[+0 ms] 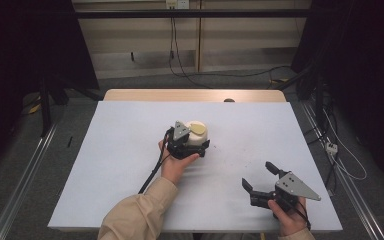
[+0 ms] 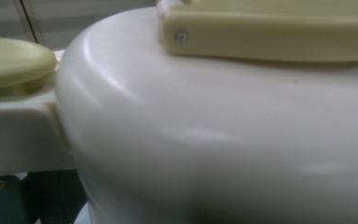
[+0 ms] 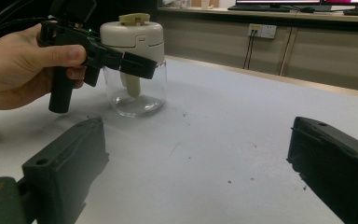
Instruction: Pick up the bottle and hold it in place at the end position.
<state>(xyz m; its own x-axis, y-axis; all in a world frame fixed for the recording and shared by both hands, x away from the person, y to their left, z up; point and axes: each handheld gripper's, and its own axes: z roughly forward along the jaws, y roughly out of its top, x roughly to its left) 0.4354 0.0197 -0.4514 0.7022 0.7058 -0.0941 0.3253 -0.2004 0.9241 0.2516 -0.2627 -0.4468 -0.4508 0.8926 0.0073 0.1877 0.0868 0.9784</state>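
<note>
A clear glass jar [image 1: 198,134] with a cream lid [image 3: 131,33] and a pale yellow top handle [image 2: 265,29] stands upright at the middle of the white table [image 1: 120,150]. My left gripper [image 1: 200,141] reaches in from the jar's near left side. Its jaws sit on either side of the jar at the lid's lower edge, shut on it. In the right gripper view one black jaw of the left gripper [image 3: 140,63] crosses the front of the jar. My right gripper [image 1: 257,175] hovers at the front right, open, nothing between its jaws, pointed toward the jar [image 3: 135,95].
The table's wooden far edge [image 1: 195,95] shows beyond the white sheet. Cables lie on the floor behind and to the right of the table. A metal rail [image 1: 25,170] runs along the floor on the left.
</note>
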